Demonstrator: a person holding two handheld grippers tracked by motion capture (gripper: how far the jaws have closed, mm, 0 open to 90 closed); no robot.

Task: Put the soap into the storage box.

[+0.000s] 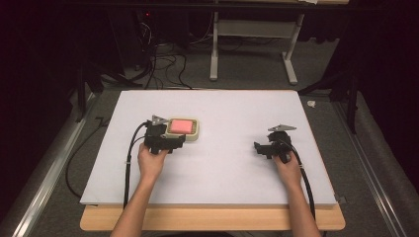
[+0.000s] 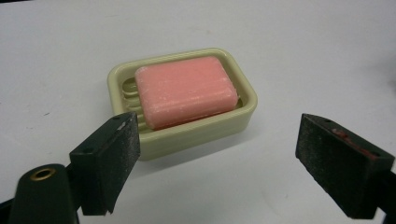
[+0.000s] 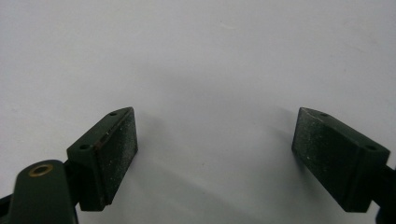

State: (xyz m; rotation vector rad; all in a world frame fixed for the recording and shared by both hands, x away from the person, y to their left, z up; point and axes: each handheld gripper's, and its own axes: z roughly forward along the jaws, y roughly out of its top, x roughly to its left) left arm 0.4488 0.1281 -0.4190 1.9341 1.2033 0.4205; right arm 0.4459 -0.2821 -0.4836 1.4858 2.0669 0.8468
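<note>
A pink soap bar (image 2: 186,91) lies in a cream soap dish (image 2: 187,133) on the white board; from above the soap bar (image 1: 183,125) and dish (image 1: 196,135) sit left of the board's middle. My left gripper (image 2: 217,158) is open just short of the dish, its jaws spread wider than the soap, nothing between them. In the high view the left gripper (image 1: 174,139) is held by a hand at the dish's near-left corner. My right gripper (image 3: 215,154) is open over bare board, and from above the right gripper (image 1: 260,148) rests at the board's right side.
The white board (image 1: 222,173) lies on a wooden table (image 1: 212,218). Black cables (image 1: 129,168) trail from both grippers toward the near edge. Behind the table stand a white frame's legs (image 1: 214,54) and floor cables. A small pale scrap (image 1: 311,103) lies off the board's far right corner.
</note>
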